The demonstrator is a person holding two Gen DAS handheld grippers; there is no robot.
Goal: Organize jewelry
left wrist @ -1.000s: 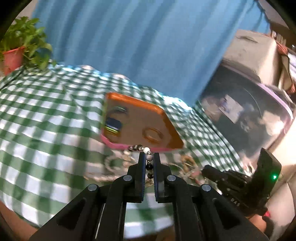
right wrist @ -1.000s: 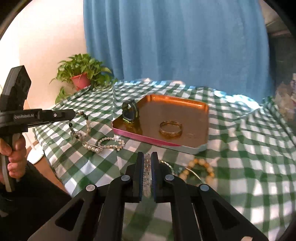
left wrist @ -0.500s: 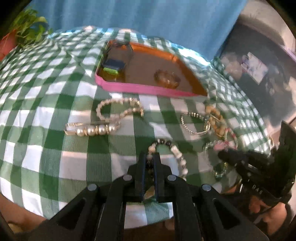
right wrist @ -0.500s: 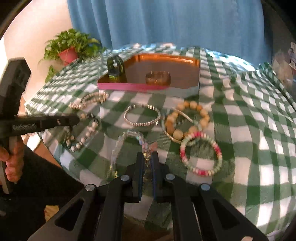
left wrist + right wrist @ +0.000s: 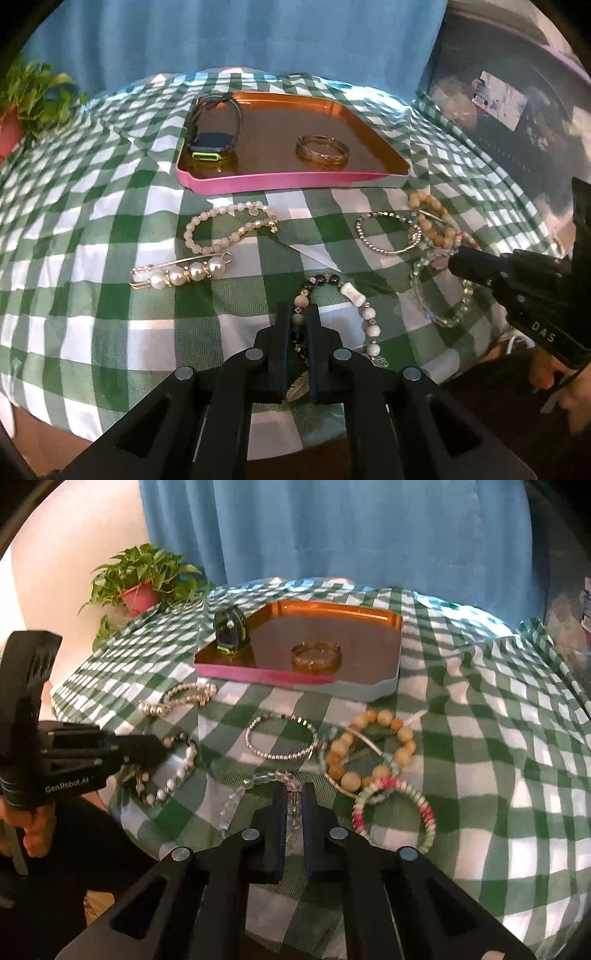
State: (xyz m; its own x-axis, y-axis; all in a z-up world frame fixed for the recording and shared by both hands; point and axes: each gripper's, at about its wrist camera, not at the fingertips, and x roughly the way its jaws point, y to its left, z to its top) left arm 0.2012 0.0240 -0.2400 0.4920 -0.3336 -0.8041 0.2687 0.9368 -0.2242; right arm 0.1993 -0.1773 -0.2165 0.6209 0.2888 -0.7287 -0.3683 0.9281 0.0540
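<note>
Where pinched, beaded bracelet (image 5: 354, 299) lengthwise away

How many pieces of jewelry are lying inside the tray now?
2. A smartwatch stands in the tray's near-left corner, and a gold bangle lies near the middle. The other pieces are on the checked cloth outside it.

Seven bracelets: six on table, one bangle (image 5: 322, 157) in tray (image 5: 291, 180); one watch (image 5: 213, 144), one pearl pin (image 5: 183, 273).
</note>
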